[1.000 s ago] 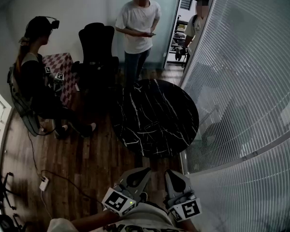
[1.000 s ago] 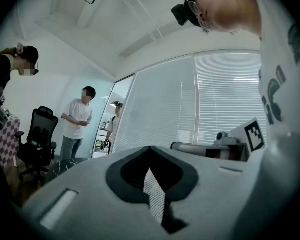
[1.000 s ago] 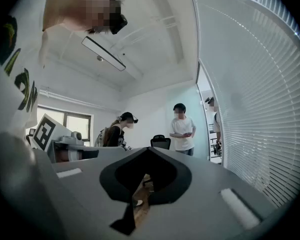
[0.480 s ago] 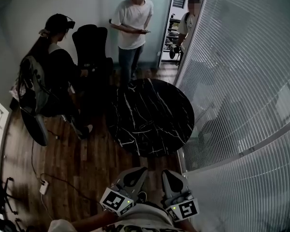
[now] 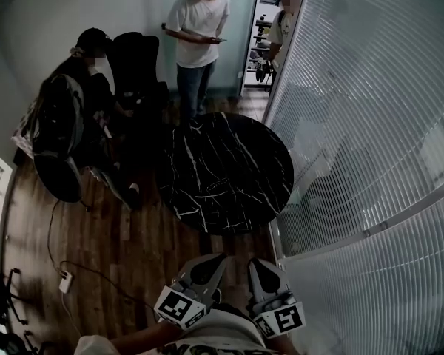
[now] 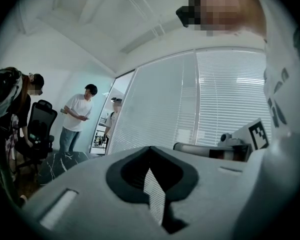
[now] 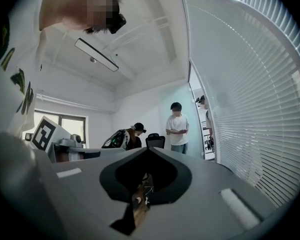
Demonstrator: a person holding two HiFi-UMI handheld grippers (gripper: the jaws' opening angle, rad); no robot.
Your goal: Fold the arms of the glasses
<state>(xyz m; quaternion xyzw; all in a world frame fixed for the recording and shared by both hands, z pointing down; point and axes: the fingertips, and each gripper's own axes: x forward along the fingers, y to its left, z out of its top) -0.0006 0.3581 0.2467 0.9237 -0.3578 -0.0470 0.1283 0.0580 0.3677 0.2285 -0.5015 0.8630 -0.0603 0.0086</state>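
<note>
I cannot make out any glasses among the white veins of the round black marble table (image 5: 229, 172) ahead of me. Both grippers are held low against my chest at the bottom of the head view. The left gripper (image 5: 219, 259) and the right gripper (image 5: 256, 263) point toward the table, well short of its near edge. In the left gripper view the jaws (image 6: 150, 150) meet with only a thin slit between them and nothing in it. The right gripper view shows the same, its jaws (image 7: 149, 152) closed and empty.
A person in a white shirt (image 5: 197, 28) stands beyond the table, another in the doorway (image 5: 281, 21). A person in dark clothes (image 5: 70, 113) stands by a black office chair (image 5: 137, 61) at left. A blind-covered glass wall (image 5: 370, 124) runs along the right. A cable and plug (image 5: 65, 281) lie on the floor.
The person in dark clothes has stood up and turned toward the chair. My view has shifted slightly toward the table. Both grippers stay where they were.
</note>
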